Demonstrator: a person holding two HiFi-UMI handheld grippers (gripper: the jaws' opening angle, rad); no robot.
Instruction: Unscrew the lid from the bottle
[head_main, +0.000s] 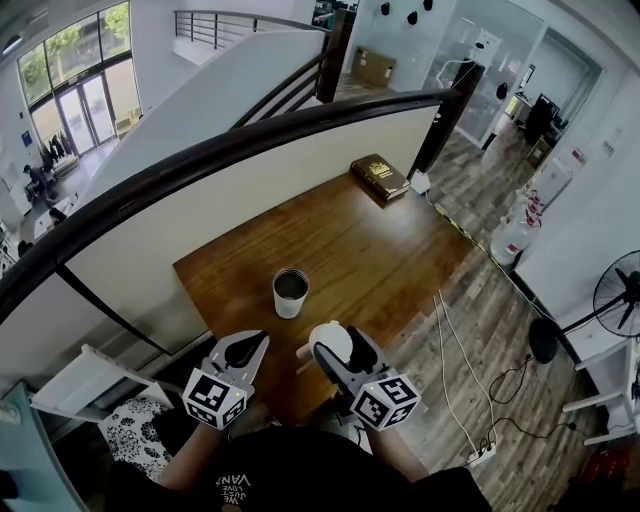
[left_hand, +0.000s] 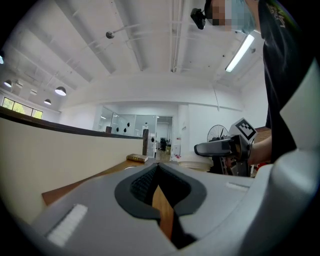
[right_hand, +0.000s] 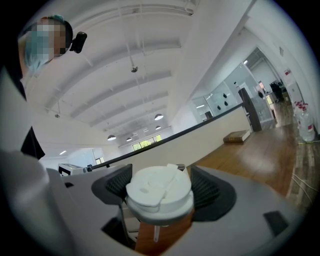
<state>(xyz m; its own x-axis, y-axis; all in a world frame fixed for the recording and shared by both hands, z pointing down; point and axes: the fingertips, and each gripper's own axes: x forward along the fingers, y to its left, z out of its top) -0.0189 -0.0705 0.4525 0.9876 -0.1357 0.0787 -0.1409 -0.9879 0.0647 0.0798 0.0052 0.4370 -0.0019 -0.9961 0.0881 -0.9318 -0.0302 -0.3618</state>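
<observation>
An open white bottle (head_main: 290, 296) with a dark inside stands upright on the wooden table (head_main: 385, 250), a little ahead of both grippers. Its white lid (head_main: 328, 337) is off the bottle and sits between the pads of my right gripper (head_main: 336, 350), which is shut on it near the table's front edge. In the right gripper view the lid (right_hand: 159, 192) fills the gap between the jaws of the right gripper (right_hand: 160, 196). My left gripper (head_main: 250, 346) hovers left of the lid, shut with nothing in it. In the left gripper view the left gripper (left_hand: 158, 168) shows its jaws meeting.
A brown book (head_main: 380, 178) lies at the table's far right corner. A cream partition wall with a dark rail (head_main: 230, 150) runs behind the table. Cables and a power strip (head_main: 482, 452) lie on the floor to the right, near a fan (head_main: 618, 295).
</observation>
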